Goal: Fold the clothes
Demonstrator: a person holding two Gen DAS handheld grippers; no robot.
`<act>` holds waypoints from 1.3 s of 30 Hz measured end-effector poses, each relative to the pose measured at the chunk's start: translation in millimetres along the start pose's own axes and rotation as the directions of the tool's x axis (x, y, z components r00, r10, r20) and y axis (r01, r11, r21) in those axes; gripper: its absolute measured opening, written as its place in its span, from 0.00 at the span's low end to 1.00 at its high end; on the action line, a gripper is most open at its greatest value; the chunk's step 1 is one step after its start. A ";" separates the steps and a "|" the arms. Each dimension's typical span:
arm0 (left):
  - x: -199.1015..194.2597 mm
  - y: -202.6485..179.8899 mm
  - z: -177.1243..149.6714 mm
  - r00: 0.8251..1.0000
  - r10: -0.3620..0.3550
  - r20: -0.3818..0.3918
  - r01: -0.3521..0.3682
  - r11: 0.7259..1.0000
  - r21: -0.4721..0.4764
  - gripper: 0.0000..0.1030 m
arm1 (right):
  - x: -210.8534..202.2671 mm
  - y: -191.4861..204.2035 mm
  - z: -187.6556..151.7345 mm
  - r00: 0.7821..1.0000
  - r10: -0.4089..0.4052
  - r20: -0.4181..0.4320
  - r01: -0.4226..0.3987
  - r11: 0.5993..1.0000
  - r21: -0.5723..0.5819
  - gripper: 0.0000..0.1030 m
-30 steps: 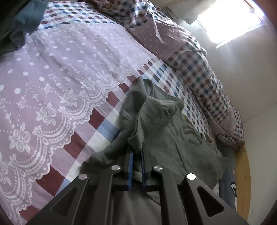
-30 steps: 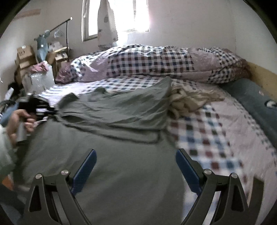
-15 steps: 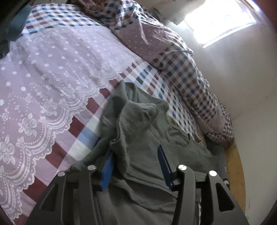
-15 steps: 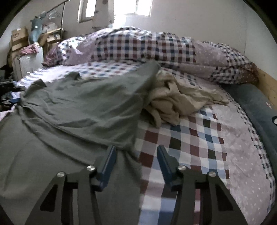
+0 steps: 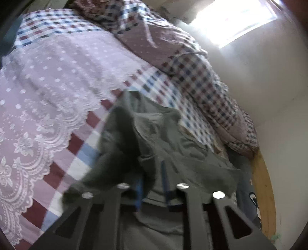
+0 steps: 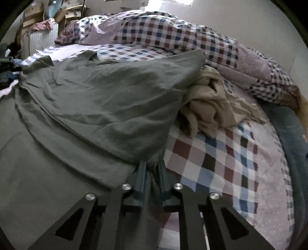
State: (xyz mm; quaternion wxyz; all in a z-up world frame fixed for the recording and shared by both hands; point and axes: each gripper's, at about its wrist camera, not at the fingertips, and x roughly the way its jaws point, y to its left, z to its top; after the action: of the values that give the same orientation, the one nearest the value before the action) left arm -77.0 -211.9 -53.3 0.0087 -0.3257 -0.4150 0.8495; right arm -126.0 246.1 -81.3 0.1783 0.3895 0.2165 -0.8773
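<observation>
- Left-wrist view: my left gripper (image 5: 153, 178) sits low over the grey-green garment (image 5: 173, 153), its blue pads (image 5: 139, 189) a narrow gap apart with a fold of the cloth bunched between them. The frame is blurred, so I cannot tell whether the pads actually pinch the cloth.
- That garment lies rumpled on the checked bedsheet (image 5: 80, 146), just beside a lace-edged lilac cover (image 5: 48, 86).
- A rolled checked quilt (image 5: 202, 80) runs along the far side of the bed, under a bright window (image 5: 236, 21).
- A wooden bed edge (image 5: 263, 192) curves along the right.
- Right-wrist view: my right gripper (image 6: 152, 173) has its fingers drawn nearly together on the garment's (image 6: 107, 100) near edge, and the cloth gathers into the slot between them, so I read it as clamped on the fabric.
- From that pinch the garment spreads away to the left, an upper layer folded over a lower one.
- A crumpled beige cloth (image 6: 209, 107) lies just beside the garment's right edge, on the checked sheet (image 6: 221, 159).
- Cardboard boxes (image 6: 32, 15) stand at the far left, off the bed.
</observation>
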 end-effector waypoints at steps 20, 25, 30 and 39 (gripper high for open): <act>-41.9 64.1 26.1 0.994 -0.048 0.096 0.067 0.977 -0.202 0.63 | -20.8 -24.2 -4.2 0.999 0.046 -0.029 -0.041 0.988 0.151 0.10; -34.8 55.8 41.7 0.995 -0.073 0.065 0.082 0.986 -0.147 0.65 | -50.8 -35.6 -4.5 0.992 0.082 0.092 -0.102 0.963 0.251 0.47; 3.8 36.9 57.0 1.000 -0.009 -0.011 0.009 0.998 -0.070 0.65 | -71.7 -20.8 1.5 0.977 0.095 0.190 -0.140 0.962 0.235 0.49; 31.5 9.5 68.4 0.995 -0.094 -0.033 0.094 0.995 0.018 0.65 | -76.3 4.8 8.8 0.966 0.136 0.218 -0.171 0.974 0.152 0.49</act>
State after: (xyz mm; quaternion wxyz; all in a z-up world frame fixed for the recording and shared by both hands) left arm -137.8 -257.0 -46.9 0.0585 -0.3193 -0.4213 0.8468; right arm -80.8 248.5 -19.1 0.2337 0.3260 0.0907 -0.9115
